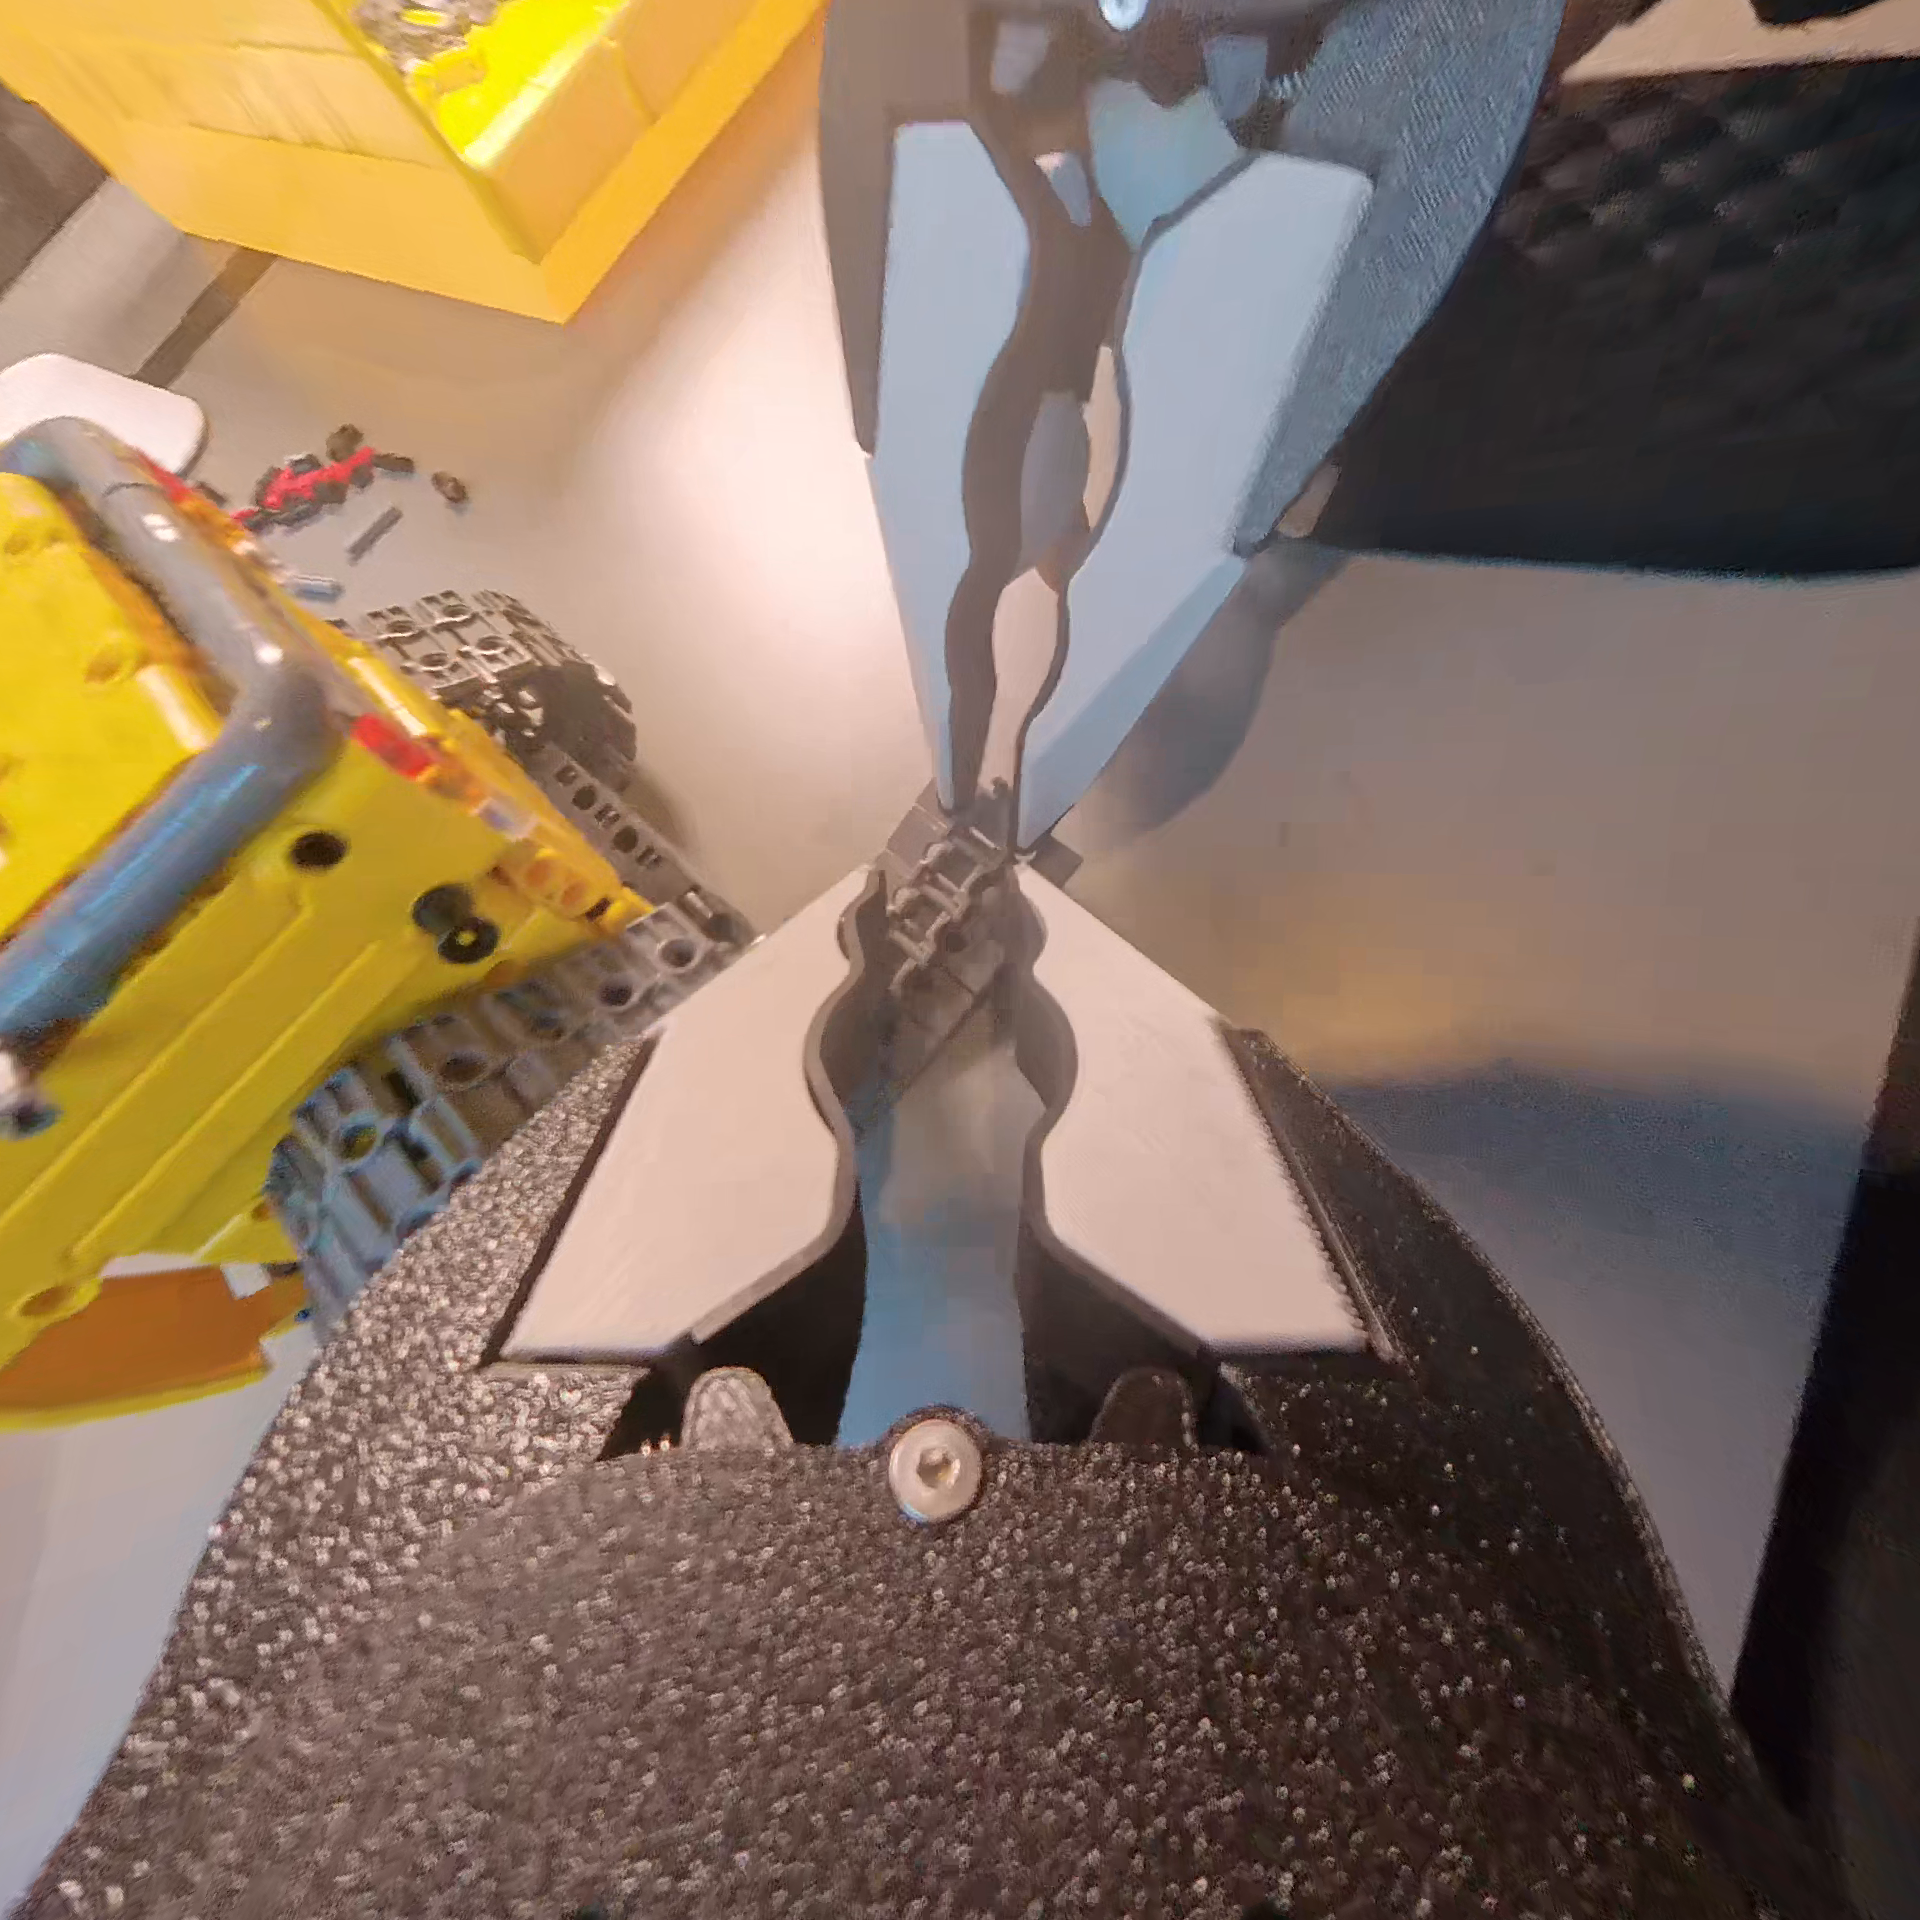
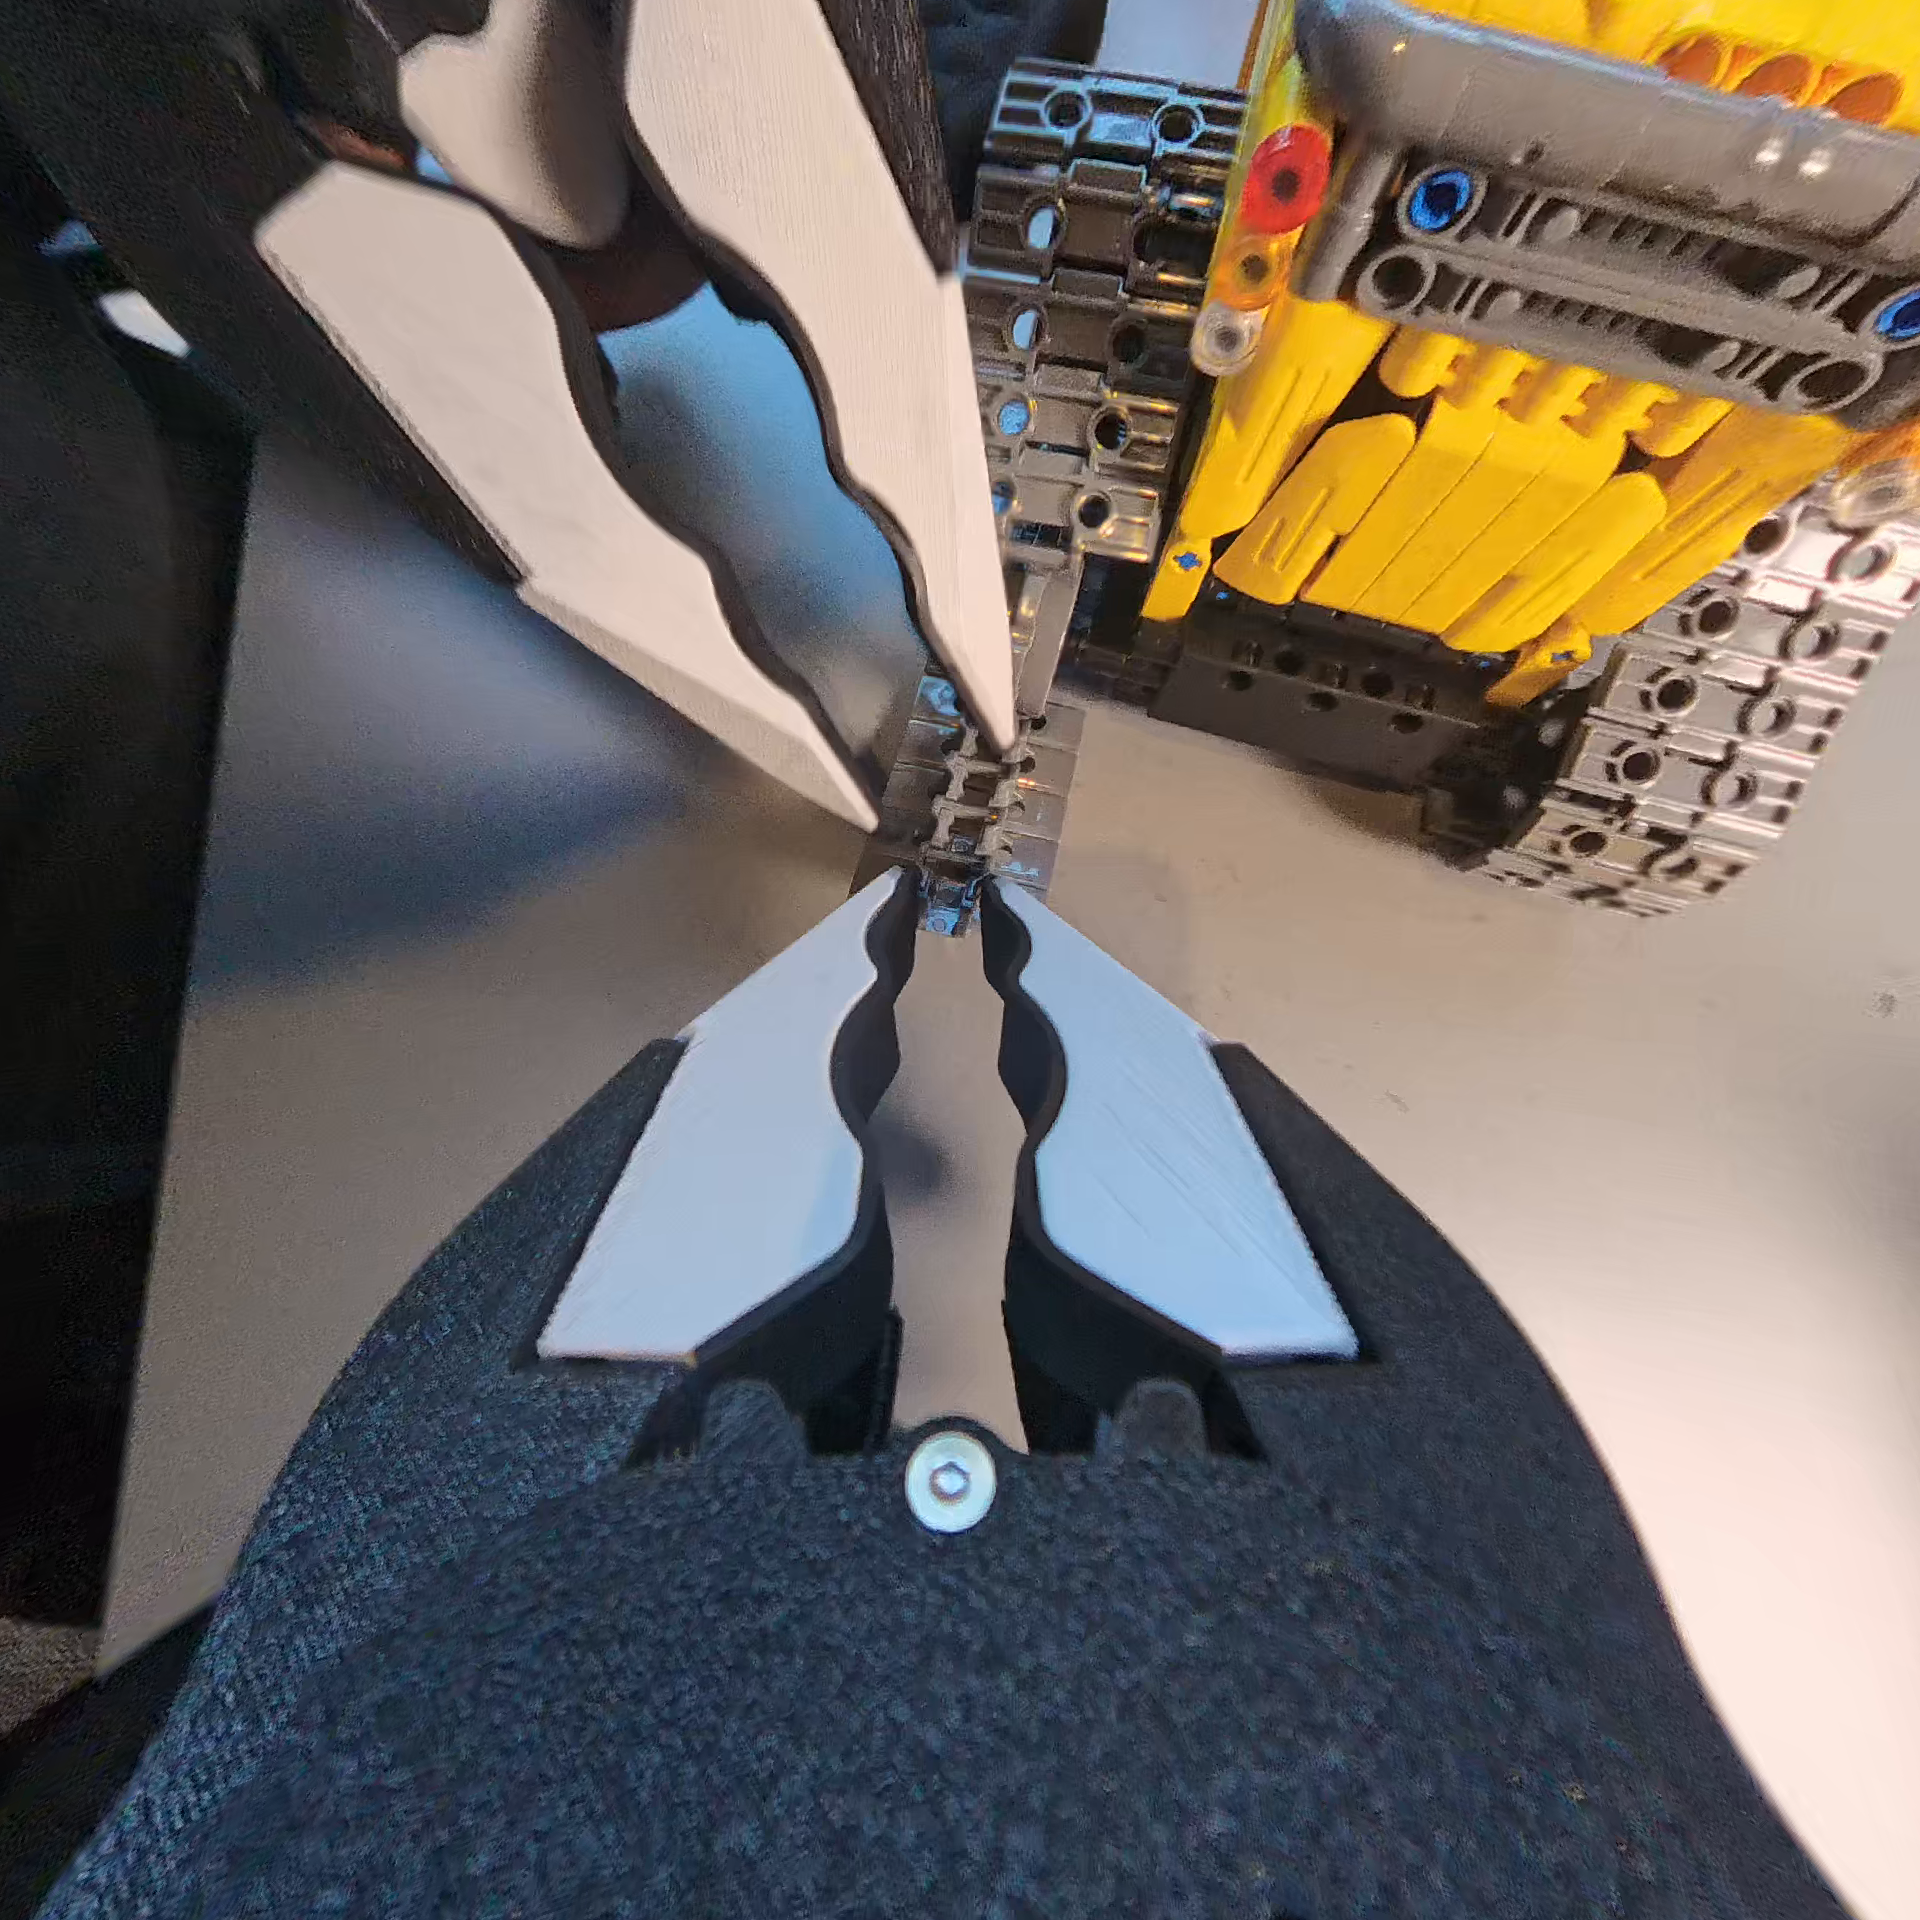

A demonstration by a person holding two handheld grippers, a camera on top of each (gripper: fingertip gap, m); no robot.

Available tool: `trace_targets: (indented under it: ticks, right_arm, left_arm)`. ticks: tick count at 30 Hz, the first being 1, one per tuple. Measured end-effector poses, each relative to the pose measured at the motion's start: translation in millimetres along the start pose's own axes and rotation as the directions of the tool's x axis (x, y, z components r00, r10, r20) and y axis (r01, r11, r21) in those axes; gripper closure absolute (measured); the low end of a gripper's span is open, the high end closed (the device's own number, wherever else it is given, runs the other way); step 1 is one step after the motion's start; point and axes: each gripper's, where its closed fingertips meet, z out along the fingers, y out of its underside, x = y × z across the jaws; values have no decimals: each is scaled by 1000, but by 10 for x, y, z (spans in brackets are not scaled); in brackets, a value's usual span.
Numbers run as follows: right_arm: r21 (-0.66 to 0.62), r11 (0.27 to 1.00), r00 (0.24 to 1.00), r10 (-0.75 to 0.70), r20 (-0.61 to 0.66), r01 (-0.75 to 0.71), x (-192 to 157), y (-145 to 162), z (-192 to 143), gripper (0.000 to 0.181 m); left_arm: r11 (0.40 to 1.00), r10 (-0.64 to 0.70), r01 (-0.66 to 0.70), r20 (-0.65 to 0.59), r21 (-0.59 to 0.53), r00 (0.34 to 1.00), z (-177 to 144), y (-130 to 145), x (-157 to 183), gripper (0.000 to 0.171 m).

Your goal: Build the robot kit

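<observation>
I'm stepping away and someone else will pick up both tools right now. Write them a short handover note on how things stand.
Left tool: shut on one end of the short dark grey track strip, held off the table.
Right tool: shut on the strip's other end; the two tools meet tip to tip.
Yellow tracked toy vehicle stands on the table beside the tools, tracks fitted on both visible sides.
Loose small parts and a yellow box lie beyond the vehicle.
Done: strip gripped at both ends. What remains cannot be told from these views.
</observation>
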Motion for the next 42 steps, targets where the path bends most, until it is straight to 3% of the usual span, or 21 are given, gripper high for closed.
trace_targets:
  ticks: [6,8,10,14,17,21,27,33,36,42]
  right_arm:
    - [56,998,999,38,6,-38,-50,-86,-34,170]
    - [77,992,995,97,30,-99,-39,-117,-44,170]
    - [98,983,987,151,59,-156,-31,-145,-50,170]
    - [119,966,973,220,76,-228,8,-168,-56,170]
    - [182,955,972,229,49,-234,64,-228,-99,169]
    - [214,945,969,245,32,-246,30,-217,-219,128]
    - [148,983,964,141,-225,-110,134,-197,-48,135]
    - [233,960,987,157,24,-158,0,-341,-73,144]
    - [210,968,990,129,49,-136,25,-344,-32,149]
    - [175,982,997,58,44,-64,13,-362,29,143]
  left_arm:
    - [996,85,-85,-49,3,995,-30,79,127,153]
    - [991,130,-131,-49,-11,990,-18,106,159,144]
    - [990,143,-143,-4,-14,990,-2,104,132,141]
    - [974,228,-226,160,-29,961,49,102,7,153]
    - [985,161,-169,195,23,967,48,59,-11,158]
    - [993,77,-95,217,72,973,-19,7,-79,160]
    - [994,-26,6,177,112,984,-59,-35,-96,160]
    - [992,-64,46,159,114,985,-100,-6,-91,160]
    - [983,-152,137,116,124,982,-119,-2,-103,160]
    - [972,-219,207,122,108,968,-144,59,-128,160]
